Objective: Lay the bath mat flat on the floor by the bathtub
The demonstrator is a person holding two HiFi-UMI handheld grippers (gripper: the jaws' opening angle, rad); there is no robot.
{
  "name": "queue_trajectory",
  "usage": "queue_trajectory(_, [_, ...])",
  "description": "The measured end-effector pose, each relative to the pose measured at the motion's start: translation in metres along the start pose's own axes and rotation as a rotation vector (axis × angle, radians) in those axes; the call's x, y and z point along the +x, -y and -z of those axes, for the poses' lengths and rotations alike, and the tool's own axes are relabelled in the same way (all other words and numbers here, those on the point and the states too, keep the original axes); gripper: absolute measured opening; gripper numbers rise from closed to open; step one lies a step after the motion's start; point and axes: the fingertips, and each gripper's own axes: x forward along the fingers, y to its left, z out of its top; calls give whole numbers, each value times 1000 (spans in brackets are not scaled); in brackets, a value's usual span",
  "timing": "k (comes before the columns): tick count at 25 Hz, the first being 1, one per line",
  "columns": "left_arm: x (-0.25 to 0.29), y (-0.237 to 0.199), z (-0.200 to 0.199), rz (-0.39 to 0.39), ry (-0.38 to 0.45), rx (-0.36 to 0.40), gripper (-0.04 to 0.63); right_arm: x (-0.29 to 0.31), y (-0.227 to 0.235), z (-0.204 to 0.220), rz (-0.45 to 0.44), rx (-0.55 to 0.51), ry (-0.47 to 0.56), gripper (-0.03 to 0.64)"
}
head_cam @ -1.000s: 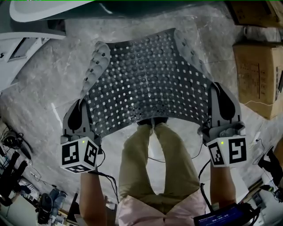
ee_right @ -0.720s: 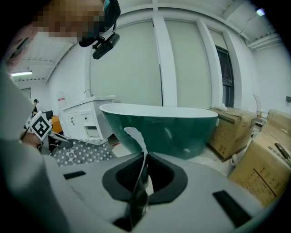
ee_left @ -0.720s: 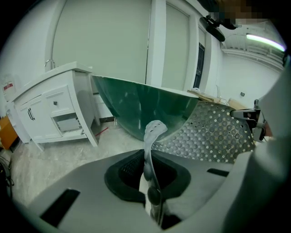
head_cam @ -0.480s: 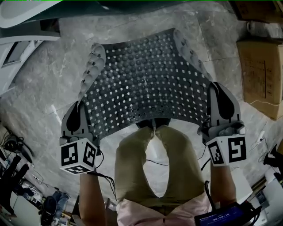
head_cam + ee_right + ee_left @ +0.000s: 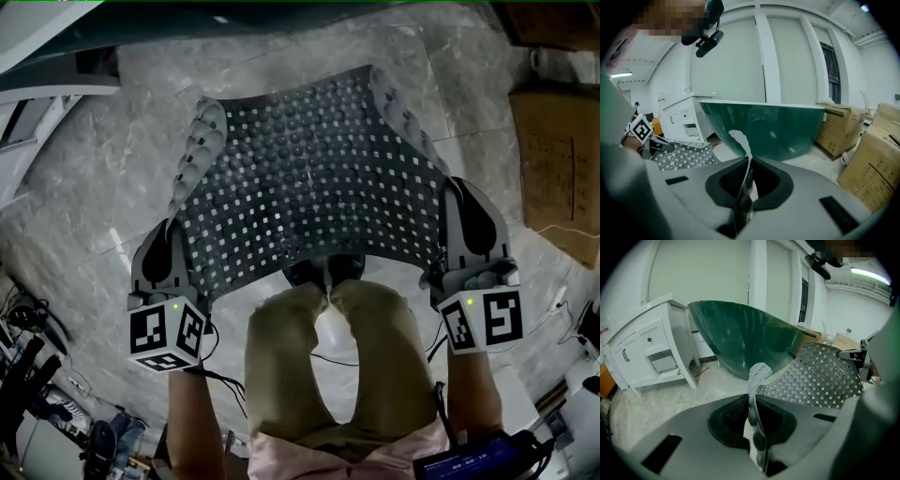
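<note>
The left gripper (image 5: 170, 236) and right gripper (image 5: 466, 204) each pinch a near corner of the bath mat (image 5: 309, 178) between their fingers.

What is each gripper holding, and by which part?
Both hold the dark grey perforated bath mat: left gripper pinches its near left edge, right gripper its near right edge.

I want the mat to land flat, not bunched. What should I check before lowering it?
1. Left gripper shut on bath mat edge: ok.
2. Right gripper shut on the opposite edge: ok.
3. Mat spread, nothing folded over: ok, though both gripped edges curl up.
4. Bathtub just beyond the mat: ok.
5. Floor under the mat free: cannot tell, mat hides it.
6. Shoes back from the near edge: not ok, toes sit under it.
</note>
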Motion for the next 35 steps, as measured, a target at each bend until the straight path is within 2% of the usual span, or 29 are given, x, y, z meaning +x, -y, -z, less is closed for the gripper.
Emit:
queue_trajectory(4, [-4,-2,3,-13,19,6,38,-3,-3,4,-5,1,27,28])
queue_trajectory(9, [6,-3,12,18,3,0,38,-4,-5,12,17,-1,6,28])
queue_trajectory(19, [3,-12,4,44,-7,-8,38,-5,-11,-6,28,-20,1,28])
queue_trajectory(27, [18,-12,19,51,-6,-24,38,4,-10,12,23,-25,-1,28])
queue_trajectory(32, [17,-15,11,74,-27,-36,38,-1,-10,-4,44,-34,-33,28])
queue_trajectory(35, [20,-18,13,81,-33,-42,38,3,-12,0,46,-36,-33,28])
